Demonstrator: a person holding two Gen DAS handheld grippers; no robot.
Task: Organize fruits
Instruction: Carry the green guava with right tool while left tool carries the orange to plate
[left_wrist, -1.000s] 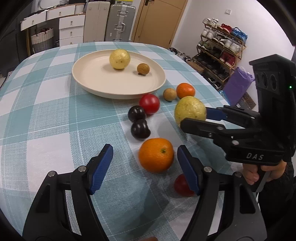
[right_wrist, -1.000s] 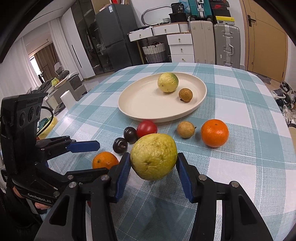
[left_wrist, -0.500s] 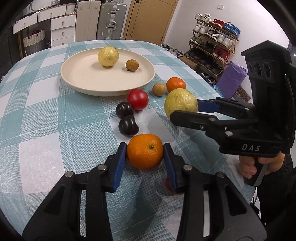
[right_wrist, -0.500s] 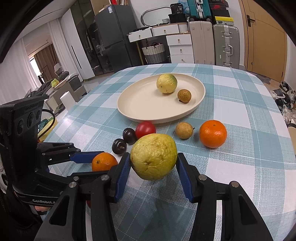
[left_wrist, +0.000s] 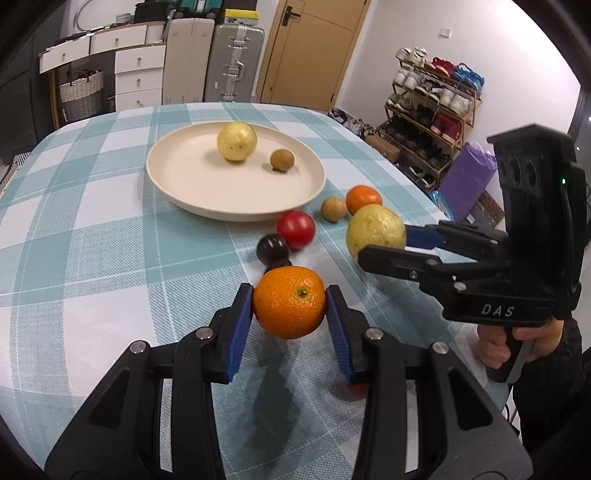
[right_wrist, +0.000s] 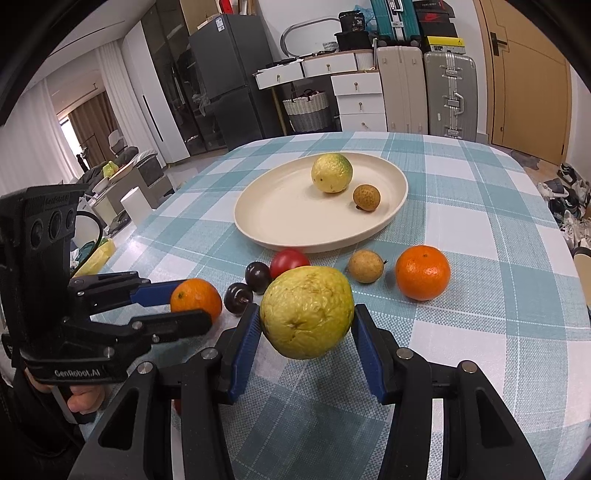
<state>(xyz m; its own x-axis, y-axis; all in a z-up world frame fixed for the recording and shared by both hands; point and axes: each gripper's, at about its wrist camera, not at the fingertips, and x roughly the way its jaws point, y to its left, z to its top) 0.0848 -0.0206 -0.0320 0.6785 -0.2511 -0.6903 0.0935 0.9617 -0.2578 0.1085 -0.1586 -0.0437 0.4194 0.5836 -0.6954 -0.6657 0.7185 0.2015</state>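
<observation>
Though hidden in R view, red fruit (left_wrist: 357, 388) under L gripper (left_wrist: 289, 308).

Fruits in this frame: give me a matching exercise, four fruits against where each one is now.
Things:
1. guava
2. tomato
3. longan
4. orange

Places:
A. on the plate
B. between the left gripper fingers
C. on the tablecloth, by the dark plums
D. between the right gripper fingers

Pairs: 1-D, 2-C, 3-A, 4-B
</observation>
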